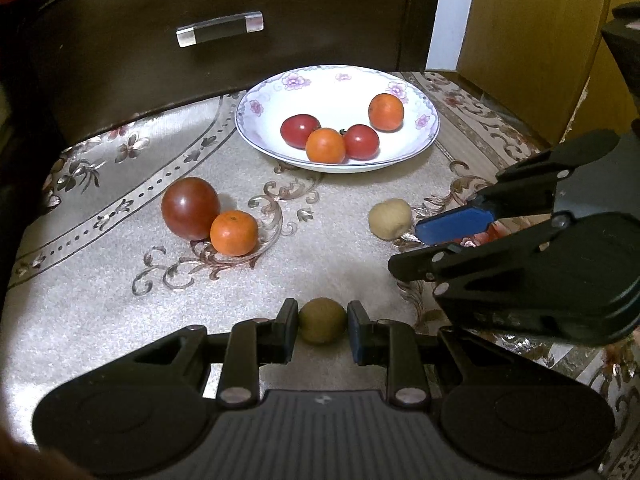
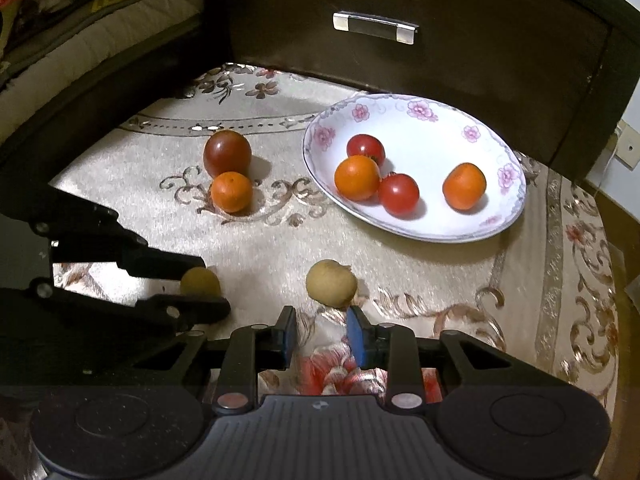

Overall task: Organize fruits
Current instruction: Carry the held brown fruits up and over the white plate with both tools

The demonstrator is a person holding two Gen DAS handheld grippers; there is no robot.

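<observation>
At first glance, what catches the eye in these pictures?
The white floral plate at the back holds two red tomatoes and two orange tangerines. The left claw grips a small brown round fruit; the open right claw hovers near a pale tan fruit.

Left wrist view: low over the cloth, close in, facing the plate (image 1: 430, 128) from its near side, slightly left. Right wrist view: equally low and close, facing the plate (image 2: 516, 184) from its near right. Both views share the plate and the dark drawer front (image 1: 120, 80) (image 2: 500, 68) behind it.
</observation>
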